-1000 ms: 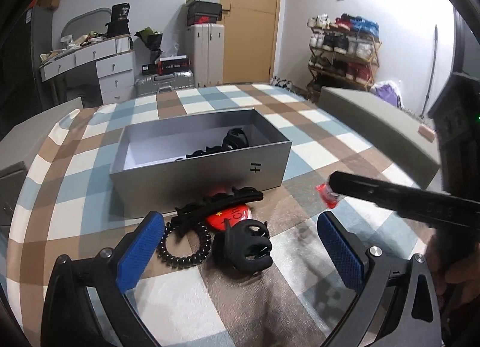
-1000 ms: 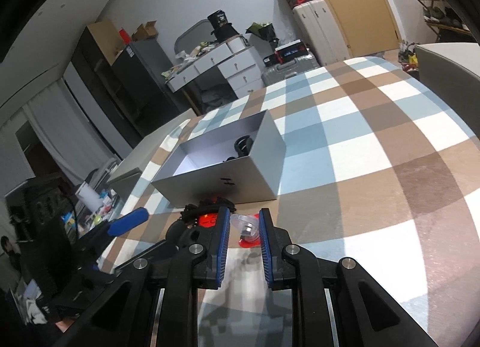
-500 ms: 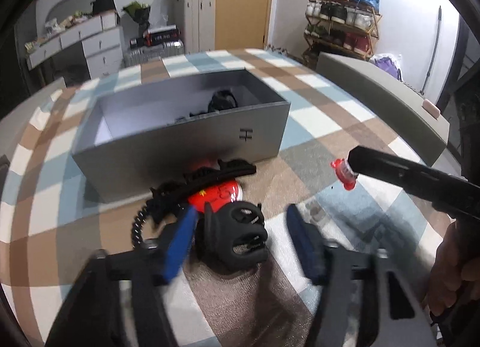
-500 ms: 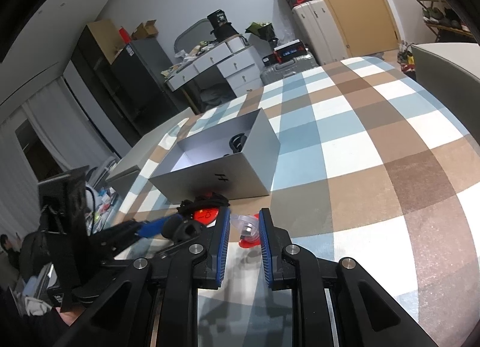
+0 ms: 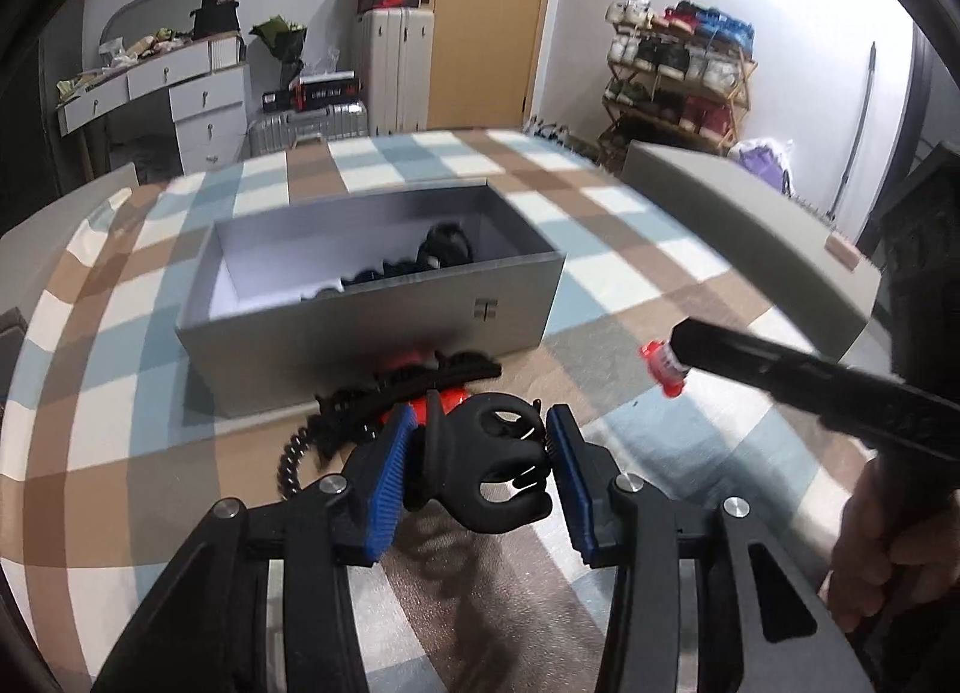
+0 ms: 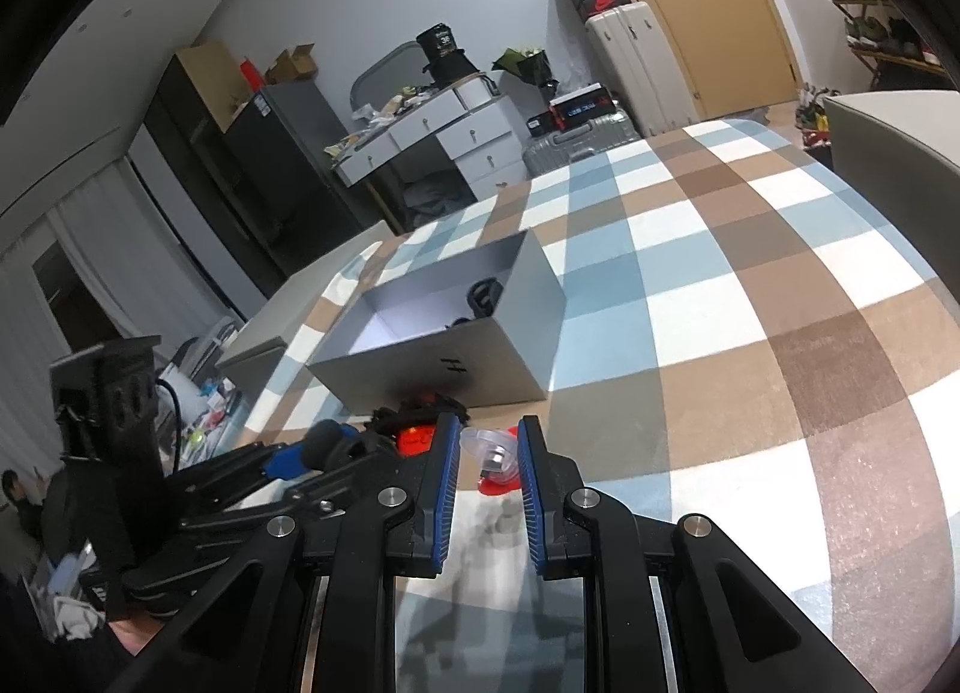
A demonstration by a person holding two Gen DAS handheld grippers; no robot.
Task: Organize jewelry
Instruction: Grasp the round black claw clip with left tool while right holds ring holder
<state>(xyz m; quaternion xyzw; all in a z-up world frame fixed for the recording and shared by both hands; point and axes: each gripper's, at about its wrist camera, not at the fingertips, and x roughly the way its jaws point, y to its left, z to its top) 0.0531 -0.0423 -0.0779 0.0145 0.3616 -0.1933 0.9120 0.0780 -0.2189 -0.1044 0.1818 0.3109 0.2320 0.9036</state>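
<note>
My left gripper [image 5: 480, 447] is shut on a black claw hair clip [image 5: 489, 468] just above the checked tablecloth. Behind it lie a black coil hair tie [image 5: 292, 456], a black comb clip [image 5: 438, 378] and a red round badge [image 5: 441, 402]. An open grey box [image 5: 384, 327] stands beyond them with several black hair items [image 5: 441, 249] inside. My right gripper [image 6: 489, 456] is shut on a small clear ring case with a red base [image 6: 495, 465]. It also shows in the left wrist view [image 5: 663, 372], held to the right of the box's front.
The table has a blue, brown and white checked cloth [image 6: 750, 333]. A grey box lid [image 5: 750, 225] lies at the right edge, another grey slab [image 6: 264, 345] at the left. Drawers, suitcases and a shoe rack stand in the room beyond.
My left gripper moved forward and closed on the black claw clip, which it only straddled before. The right gripper kept hold of the ring case and barely moved.
</note>
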